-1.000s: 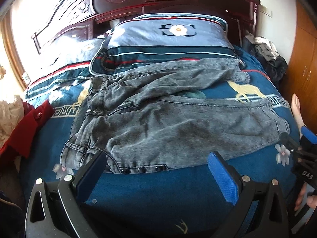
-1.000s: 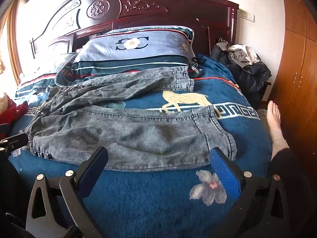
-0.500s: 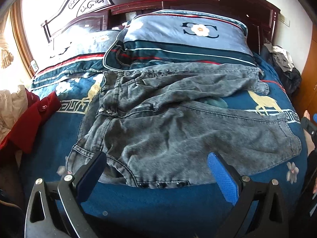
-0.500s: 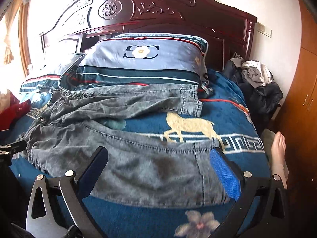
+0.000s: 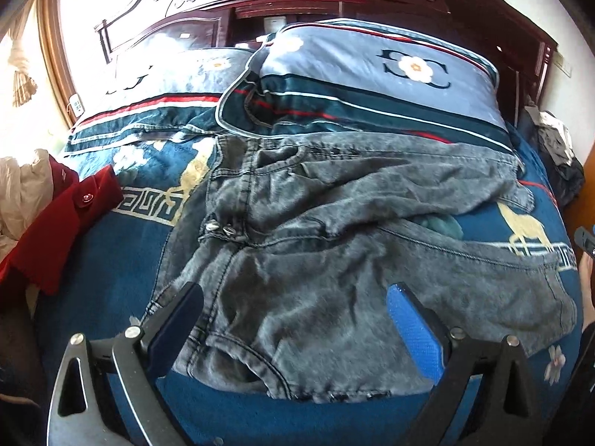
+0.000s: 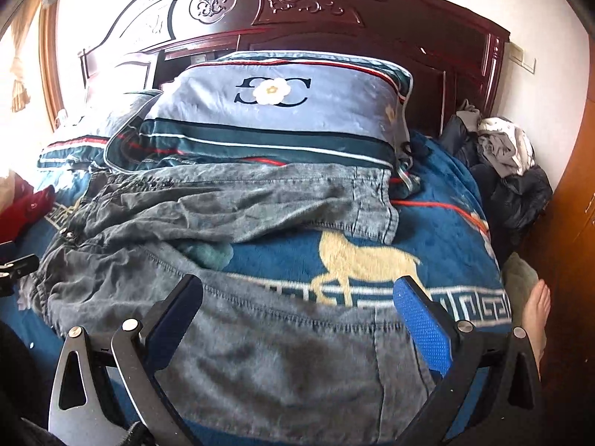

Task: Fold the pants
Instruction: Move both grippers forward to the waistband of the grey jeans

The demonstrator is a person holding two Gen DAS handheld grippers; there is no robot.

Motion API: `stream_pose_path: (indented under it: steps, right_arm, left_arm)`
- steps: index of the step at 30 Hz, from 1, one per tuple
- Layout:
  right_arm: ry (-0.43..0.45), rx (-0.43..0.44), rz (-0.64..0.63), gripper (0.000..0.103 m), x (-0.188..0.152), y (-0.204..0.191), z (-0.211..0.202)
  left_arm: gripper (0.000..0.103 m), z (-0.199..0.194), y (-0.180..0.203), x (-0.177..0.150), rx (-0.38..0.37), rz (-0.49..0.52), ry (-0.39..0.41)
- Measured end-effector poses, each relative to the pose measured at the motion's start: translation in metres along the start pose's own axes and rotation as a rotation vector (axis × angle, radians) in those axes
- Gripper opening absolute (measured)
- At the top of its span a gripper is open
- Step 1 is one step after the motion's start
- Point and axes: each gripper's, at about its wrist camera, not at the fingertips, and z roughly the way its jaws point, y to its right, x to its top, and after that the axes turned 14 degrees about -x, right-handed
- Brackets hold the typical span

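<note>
Grey washed denim pants (image 5: pixel 334 260) lie spread on a blue patterned bed blanket (image 5: pixel 122 252), waist at the left, both legs running right. The far leg rests against the pillow; the near leg ends at a hem (image 6: pixel 401 364) on the right. My left gripper (image 5: pixel 293 308) is open and empty, hovering over the waist and hip part. My right gripper (image 6: pixel 297 304) is open and empty, hovering over the near leg (image 6: pixel 279 353) close to its hem. The pants' near edge is partly hidden by the gripper bodies.
Two blue pillows (image 5: pixel 372 81) lean on a carved dark wooden headboard (image 6: pixel 334 11). A red garment (image 5: pixel 63 219) lies at the bed's left edge. A pile of dark clothes (image 6: pixel 505 171) sits at the right by a wooden wardrobe. A bare foot (image 6: pixel 535 316) shows at the right.
Both grippers have moved forward over the pants, which now fill more of each view. Both stay open. The pants have not moved.
</note>
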Motion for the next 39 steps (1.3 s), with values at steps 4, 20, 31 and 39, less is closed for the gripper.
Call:
stream_pose_path:
  steps: [4, 20, 31, 39]
  right_arm:
    - [-0.005, 0.0, 0.005, 0.103, 0.016, 0.001, 0.016]
    - [-0.051, -0.012, -0.038, 0.103, 0.058, 0.007, 0.093]
    - [-0.18, -0.014, 0.04, 0.103, 0.075, 0.029, 0.166]
    - [-0.19, -0.035, 0.071, 0.103, 0.088, 0.038, 0.196]
  left_arm:
    - [0.1, 0.008, -0.014, 0.009, 0.028, -0.012, 0.001]
    - [0.1, 0.053, -0.056, 0.05, 0.087, -0.008, -0.01]
    - [0.1, 0.093, -0.099, 0.086, 0.099, -0.079, -0.034]
    - [0.1, 0.124, -0.103, 0.116, 0.109, -0.048, -0.039]
